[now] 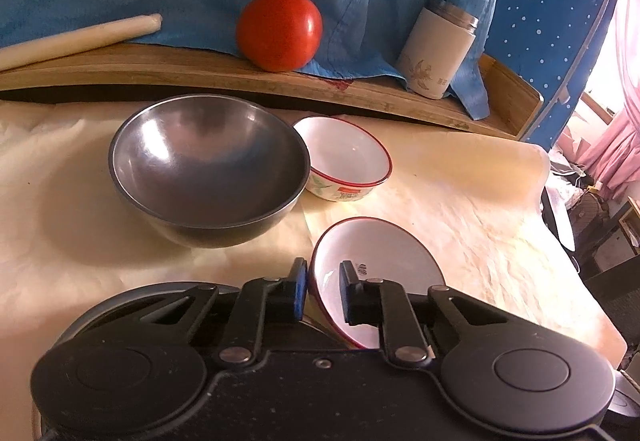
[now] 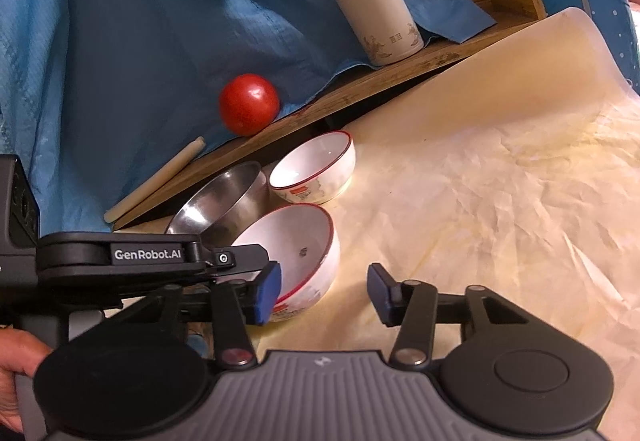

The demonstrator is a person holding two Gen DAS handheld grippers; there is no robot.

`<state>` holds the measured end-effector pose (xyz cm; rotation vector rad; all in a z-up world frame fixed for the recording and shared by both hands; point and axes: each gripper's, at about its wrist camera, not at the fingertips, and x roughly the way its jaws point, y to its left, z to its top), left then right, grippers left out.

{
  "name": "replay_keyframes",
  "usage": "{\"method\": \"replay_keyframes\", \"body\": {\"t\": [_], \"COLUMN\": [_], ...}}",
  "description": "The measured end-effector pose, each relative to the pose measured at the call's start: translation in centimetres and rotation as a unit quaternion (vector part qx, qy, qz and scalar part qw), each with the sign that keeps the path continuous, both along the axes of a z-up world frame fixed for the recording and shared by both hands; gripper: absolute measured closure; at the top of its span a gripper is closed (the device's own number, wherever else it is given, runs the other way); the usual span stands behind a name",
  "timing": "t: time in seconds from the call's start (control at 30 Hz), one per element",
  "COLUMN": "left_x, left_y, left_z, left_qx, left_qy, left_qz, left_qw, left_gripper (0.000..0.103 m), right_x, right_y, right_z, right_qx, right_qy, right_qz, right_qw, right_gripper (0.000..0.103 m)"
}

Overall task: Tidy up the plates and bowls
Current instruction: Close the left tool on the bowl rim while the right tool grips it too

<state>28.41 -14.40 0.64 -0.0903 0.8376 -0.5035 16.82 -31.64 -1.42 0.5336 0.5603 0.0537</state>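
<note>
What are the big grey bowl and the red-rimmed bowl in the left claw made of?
Big grey bowl: looks like brushed stainless steel, with soft mirror-like glare and a thin rolled rim. Red-rimmed bowl, pinched at its wall by the left claw: glossy white glaze with printed decoration, likely ceramic, though enamel or melamine cannot be ruled out.

A table covered with crinkled cream paper point(image 1: 460, 209) carries three bowls: a steel bowl point(image 1: 208, 165) at left, a red-rimmed white bowl point(image 1: 344, 157) just right of it, and a second red-rimmed bowl point(image 1: 376, 261) nearer, tilted. Along the far edge lies a wooden board point(image 1: 200, 69) bearing a tomato point(image 1: 279, 31), a cream canister point(image 1: 436, 49) at right and a pale rolling pin point(image 1: 80, 37) at left.
</note>
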Motion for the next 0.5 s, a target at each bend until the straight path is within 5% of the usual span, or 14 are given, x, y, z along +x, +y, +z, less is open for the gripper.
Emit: {"method": "replay_keyframes", "body": {"t": [0.13,0.5], "left_x": [-0.5,-1.6], "left_y": [0.1,0.3], "left_z": [0.4,0.6], "left_qx": [0.004,-0.011], "left_qy": [-0.016,-0.021], "left_qz": [-0.003,0.0], "left_qw": [0.9999,0.9997], "left_gripper": [0.095,0.097], "right_x": [0.0,-0.5], "right_y": [0.2,0.9], "right_z": [-0.1,0.7], "right_qx": [0.01,-0.02], "right_qy": [0.002,0.001], "right_qz": [0.006,-0.027], "right_qw": [1.0,0.999], "right_gripper": [0.072,0.085]}}
